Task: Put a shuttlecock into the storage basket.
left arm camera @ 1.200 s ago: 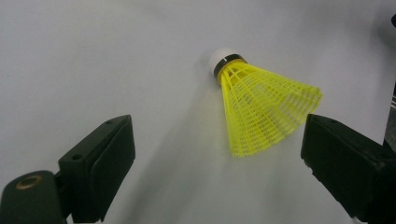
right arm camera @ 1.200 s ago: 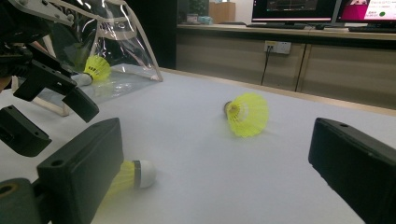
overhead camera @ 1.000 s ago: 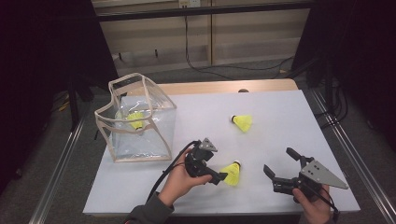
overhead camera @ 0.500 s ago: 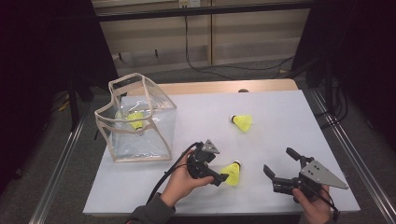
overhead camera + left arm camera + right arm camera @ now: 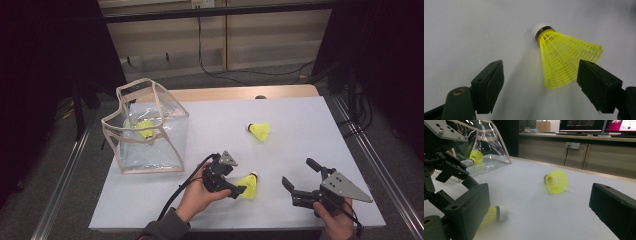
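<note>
Left gripper [image 5: 239,190], fingers [image 5: 489,85] spread wide and empty, straddles the near yellow shuttlecock [image 5: 564,60] lying on the white tabletop [image 5: 215,125], skirt toward the gripper, cork tip pointing away.

Each hand-held gripper is black: the left hand-held gripper [image 5: 239,191] carries a small grey three-cornered plate on top and trails a black cable along the forearm, the right hand-held gripper [image 5: 298,176] a larger grey plate dotted with small screws. Its blocky jaws are matt black. The left sleeve [image 5: 162,229] is dark grey.
</note>
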